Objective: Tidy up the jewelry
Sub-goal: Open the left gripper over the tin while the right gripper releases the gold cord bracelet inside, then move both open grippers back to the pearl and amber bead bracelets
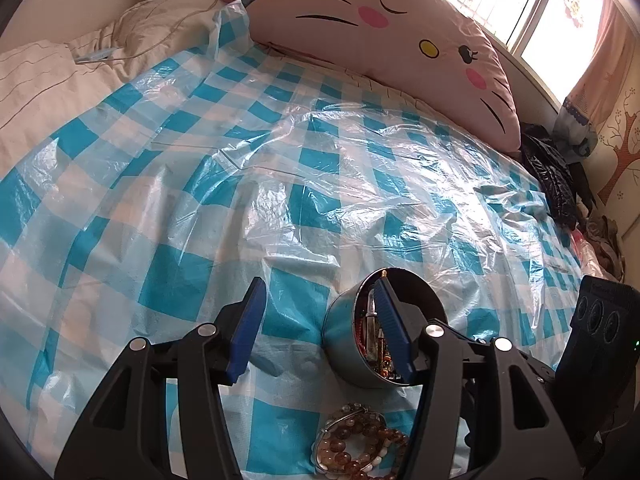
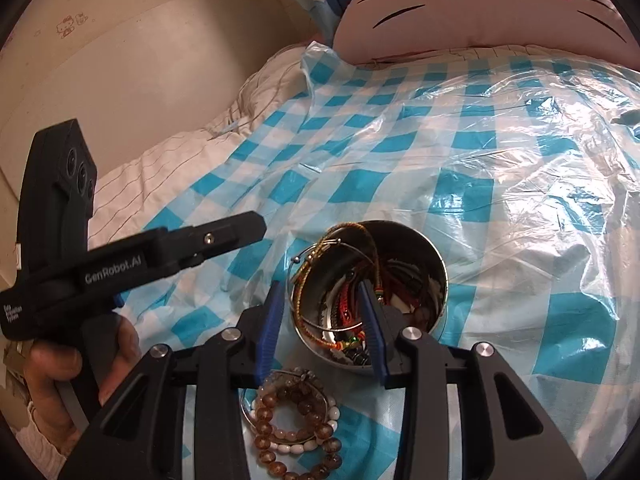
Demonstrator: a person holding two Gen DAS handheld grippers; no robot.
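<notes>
A round metal tin [image 2: 434, 268] stands on the blue-and-white checked plastic sheet and holds several cords, bangles and bracelets [image 2: 348, 300]. The tin also shows in the left wrist view [image 1: 340, 336]. A pile of brown and white bead bracelets [image 2: 296, 420] lies on the sheet just in front of the tin; it also shows in the left wrist view [image 1: 356, 448]. My right gripper [image 2: 322, 316] is open, its right finger inside the tin and its left finger outside the rim. My left gripper [image 1: 320, 320] is open and empty, to the left of the tin.
The checked plastic sheet [image 1: 280, 184] covers a bed. A large pink cat-face pillow [image 1: 400, 28] lies at the far edge. White bedding [image 1: 60, 80] lies at the left. Dark clothes [image 1: 552, 176] are piled at the right edge. My right gripper's body [image 1: 596, 336] is at the right.
</notes>
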